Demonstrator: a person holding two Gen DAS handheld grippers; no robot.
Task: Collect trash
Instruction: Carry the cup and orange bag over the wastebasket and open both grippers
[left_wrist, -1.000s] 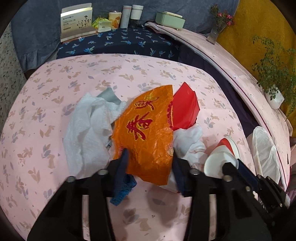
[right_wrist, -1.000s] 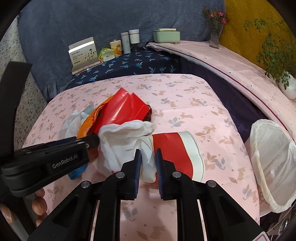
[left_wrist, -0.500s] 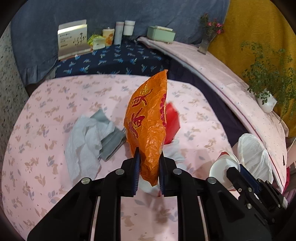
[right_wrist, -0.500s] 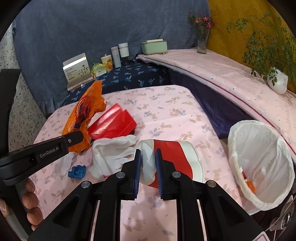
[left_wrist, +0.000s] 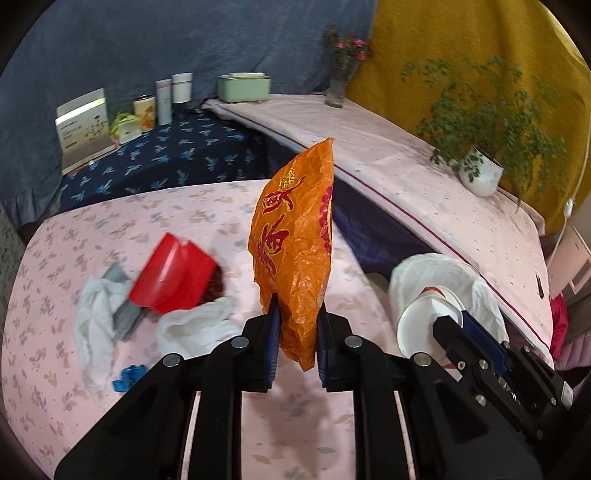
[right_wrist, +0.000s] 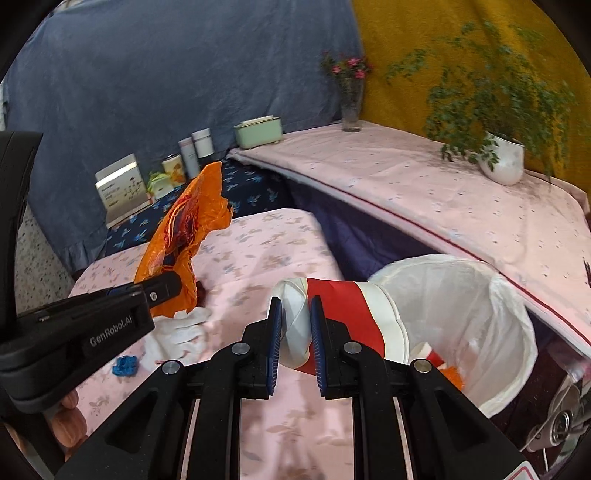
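Note:
My left gripper (left_wrist: 296, 332) is shut on an orange plastic bag (left_wrist: 295, 243) with red print and holds it upright above the pink floral table (left_wrist: 110, 236); the bag also shows in the right wrist view (right_wrist: 181, 236). My right gripper (right_wrist: 296, 332) is shut on a crushed red and white paper cup (right_wrist: 347, 317), held at the table's right edge, its mouth over the white-lined trash bin (right_wrist: 461, 325). The cup (left_wrist: 428, 314) and bin (left_wrist: 443, 273) also show in the left wrist view.
On the table lie a red carton (left_wrist: 173, 277), white tissues (left_wrist: 96, 317), a white cloth (left_wrist: 195, 325) and a blue scrap (left_wrist: 129, 373). Behind stand a box (left_wrist: 83, 129), tins and a green case (left_wrist: 243, 86). A potted plant (left_wrist: 480, 173) sits on the right shelf.
My left gripper closed on the orange bag and lifted it off the table, swinging right. My right gripper carried the cup right, up to the bin.

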